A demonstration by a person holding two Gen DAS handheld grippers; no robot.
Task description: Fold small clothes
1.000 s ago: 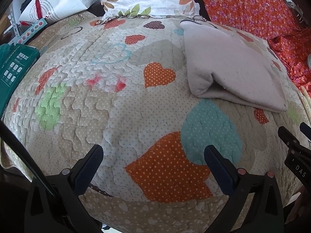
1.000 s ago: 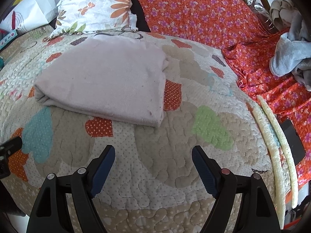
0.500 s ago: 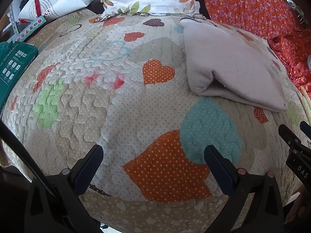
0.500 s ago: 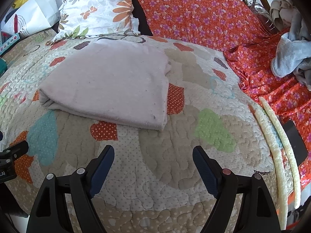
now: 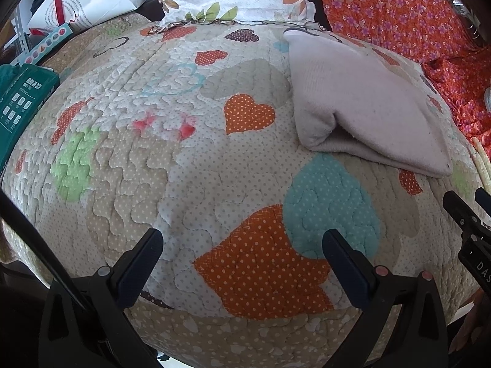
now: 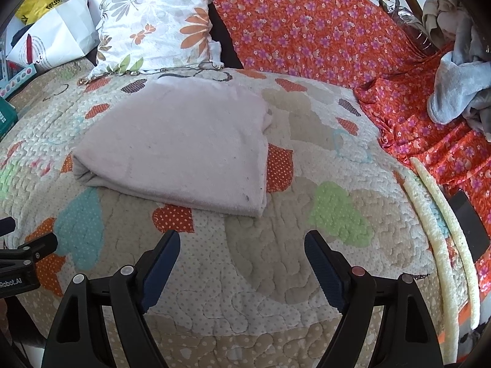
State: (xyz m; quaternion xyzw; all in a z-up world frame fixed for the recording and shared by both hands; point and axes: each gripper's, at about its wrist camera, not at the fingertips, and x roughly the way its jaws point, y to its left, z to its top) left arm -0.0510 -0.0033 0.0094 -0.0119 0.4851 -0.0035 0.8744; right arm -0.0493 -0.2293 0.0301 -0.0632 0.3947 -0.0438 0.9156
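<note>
You are holding both the left gripper (image 5: pixel 242 245) and right gripper (image 6: pixel 242 248) with fingers spread, empty. The folded pale cloth (image 6: pixel 181 147) is lying on the bed quilt (image 6: pixel 276 276); pinching quilt along with it could undo the fold.

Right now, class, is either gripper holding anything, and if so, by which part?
Nothing is held. The left gripper and right gripper are both open above the quilt, apart from the folded pale cloth.

Green box (image 5: pixel 21 104) cut off by left edge, print too small to read. Grey clothes pile (image 6: pixel 460 92) cut at right edge. White bag (image 5: pixel 89 0) partly out of frame, lettering illegible.
</note>
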